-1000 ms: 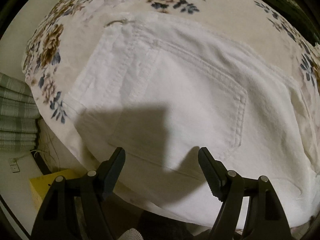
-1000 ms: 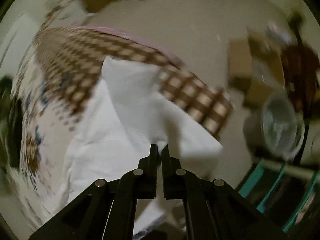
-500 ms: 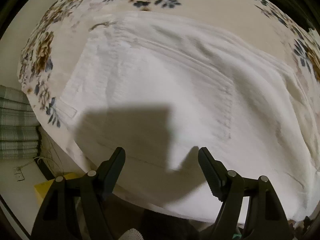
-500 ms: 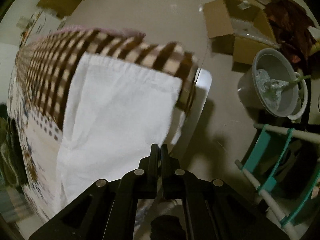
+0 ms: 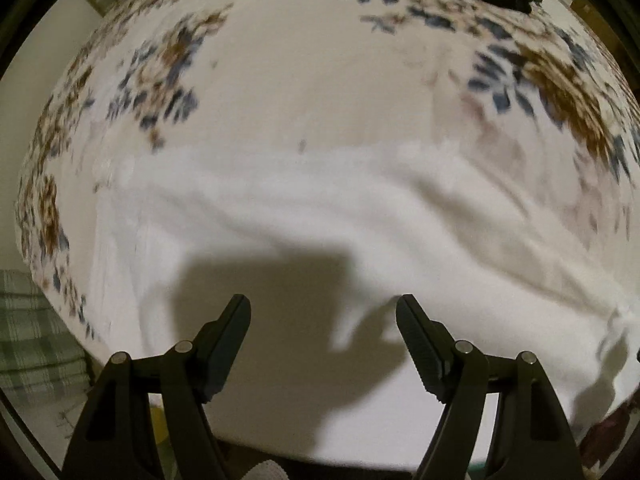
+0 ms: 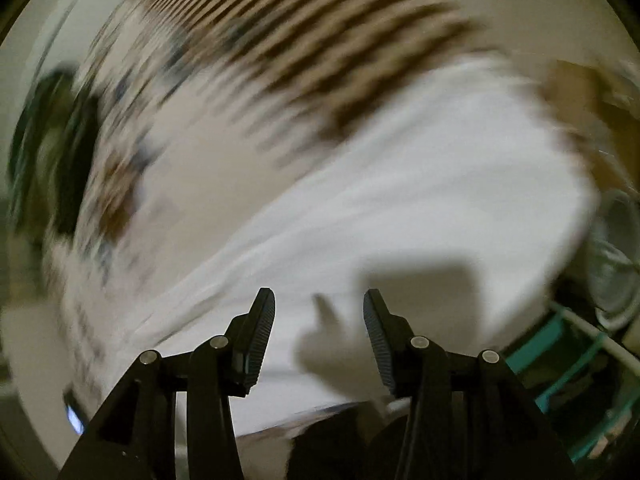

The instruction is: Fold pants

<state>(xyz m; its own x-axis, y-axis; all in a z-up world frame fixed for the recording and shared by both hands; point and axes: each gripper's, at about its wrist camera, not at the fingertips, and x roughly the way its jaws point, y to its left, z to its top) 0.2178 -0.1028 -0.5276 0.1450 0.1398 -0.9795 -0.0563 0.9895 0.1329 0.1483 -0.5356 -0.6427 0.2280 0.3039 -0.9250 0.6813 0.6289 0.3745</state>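
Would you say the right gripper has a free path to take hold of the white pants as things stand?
Probably yes. The right gripper is open and empty, and the white pants lie spread directly ahead of it with nothing between. The picture is blurred, so I cannot tell how near the cloth is.

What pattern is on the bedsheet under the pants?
Cream bedsheet with blue-and-brown floral print, clearest in the left wrist view.

white pants (image 5: 320, 216) lie on a cream bedsheet (image 5: 312, 80) printed with brown and blue flowers. a brown-and-tan checked blanket (image 6: 320, 40) sits beyond them, and both grippers are black.
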